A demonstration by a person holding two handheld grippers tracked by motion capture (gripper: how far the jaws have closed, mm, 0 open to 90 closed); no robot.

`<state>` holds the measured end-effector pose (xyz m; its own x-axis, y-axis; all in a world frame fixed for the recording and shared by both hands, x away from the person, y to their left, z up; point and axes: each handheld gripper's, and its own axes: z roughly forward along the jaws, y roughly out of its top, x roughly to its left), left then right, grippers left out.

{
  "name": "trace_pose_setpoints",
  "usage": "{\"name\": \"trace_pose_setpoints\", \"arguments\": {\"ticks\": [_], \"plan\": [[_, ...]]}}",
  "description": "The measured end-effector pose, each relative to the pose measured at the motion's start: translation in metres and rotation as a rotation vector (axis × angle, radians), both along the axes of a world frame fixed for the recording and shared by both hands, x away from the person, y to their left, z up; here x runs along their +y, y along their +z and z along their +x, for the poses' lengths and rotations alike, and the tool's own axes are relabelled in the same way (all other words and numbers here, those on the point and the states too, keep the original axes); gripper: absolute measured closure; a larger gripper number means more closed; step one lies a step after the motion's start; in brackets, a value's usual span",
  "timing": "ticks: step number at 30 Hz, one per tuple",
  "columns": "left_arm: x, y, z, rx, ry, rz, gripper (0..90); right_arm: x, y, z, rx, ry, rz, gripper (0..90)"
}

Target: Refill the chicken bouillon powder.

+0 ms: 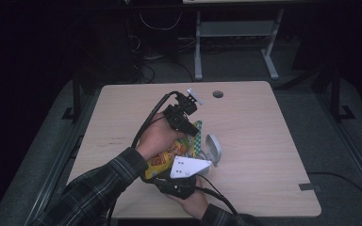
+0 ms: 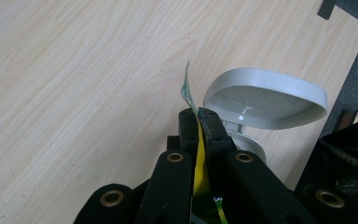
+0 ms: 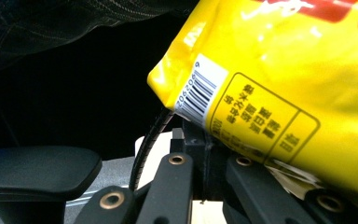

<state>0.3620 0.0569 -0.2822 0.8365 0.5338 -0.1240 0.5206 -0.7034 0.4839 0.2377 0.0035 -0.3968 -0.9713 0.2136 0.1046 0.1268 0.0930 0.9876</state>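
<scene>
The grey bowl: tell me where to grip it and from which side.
Probably the raised rim of the bowl, from above. It stands tilted on edge on the table, right beside the yellow bag, so the thin upper rim is the free edge; a jaw each side of the wall should hold it.

A light wooden table (image 1: pixel 264 141) with rounded corners stands on a dark grey carpet floor (image 1: pixel 353 155). A round cable hole (image 1: pixel 218 94) sits near its far edge. Beyond the table, the grey metal legs of another desk (image 1: pixel 235 35) rise out of the gloom, with loose cables (image 1: pixel 158 23) hanging behind. The room is dim, and light falls mainly on the tabletop.
</scene>
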Motion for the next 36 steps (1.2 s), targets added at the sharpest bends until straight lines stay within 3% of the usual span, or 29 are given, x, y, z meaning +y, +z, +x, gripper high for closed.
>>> {"name": "trace_pose_setpoints", "arguments": {"ticks": [36], "plan": [[0.0027,-0.0076,-0.0009,0.010,0.006,-0.012,90.0,-0.0005,0.0013,0.0001,0.004,0.001,0.003,90.0]]}}
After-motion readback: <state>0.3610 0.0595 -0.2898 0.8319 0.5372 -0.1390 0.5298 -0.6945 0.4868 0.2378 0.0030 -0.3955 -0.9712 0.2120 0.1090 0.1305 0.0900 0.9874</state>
